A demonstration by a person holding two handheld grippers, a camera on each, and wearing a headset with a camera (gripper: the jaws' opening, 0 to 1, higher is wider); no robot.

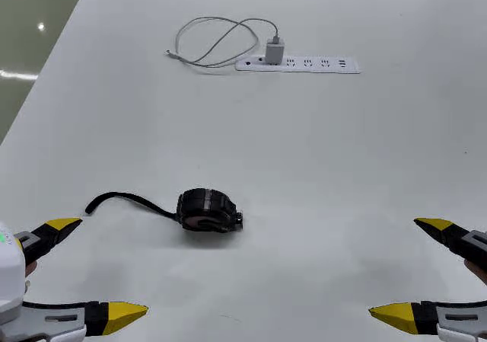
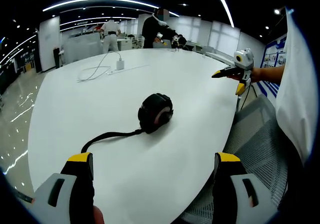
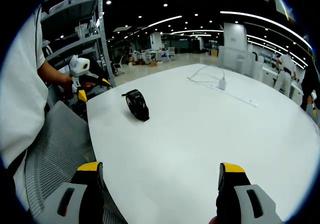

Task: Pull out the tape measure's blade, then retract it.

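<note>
1. The left gripper (image 1: 99, 270) is held at the near edge of the white table (image 1: 327, 167), its yellow-tipped jaws wide apart over bare tabletop.
2. The right gripper (image 1: 407, 270) is held level with it, well apart to the right. Its jaws are likewise spread wide and grip nothing.
3. In both gripper views a grey mesh chair (image 2: 255, 134) stands at the table's near edge, beside the person's white sleeve.
4. The table is plain, matt and white, and runs far ahead of both grippers.
5. The tape measure (image 1: 207, 209), a black case, rests on the table just ahead of the left gripper and slightly to its right. It touches neither gripper.
6. In the left gripper view it sits straight ahead between the jaws. In the right gripper view it is ahead and to the left, well apart.
7. Its black strap (image 1: 125, 199) trails flat on the table from the case towards the left gripper's outer jaw, stopping short of it.
8. Far beyond both grippers, a white power strip (image 1: 304, 64) lies across the table with a white charger (image 1: 275, 51) plugged in at its left end.
9. A pale cable (image 1: 217, 41) loops loosely from the charger, to the left.
10. Left of the table, beyond the left gripper, is a glossy floor (image 1: 30, 30) reflecting lights.
11. The room is a large open hall with strip ceiling lights (image 2: 100, 2), metal shelving (image 3: 75, 24) and people (image 2: 109, 32) standing at its far end.
</note>
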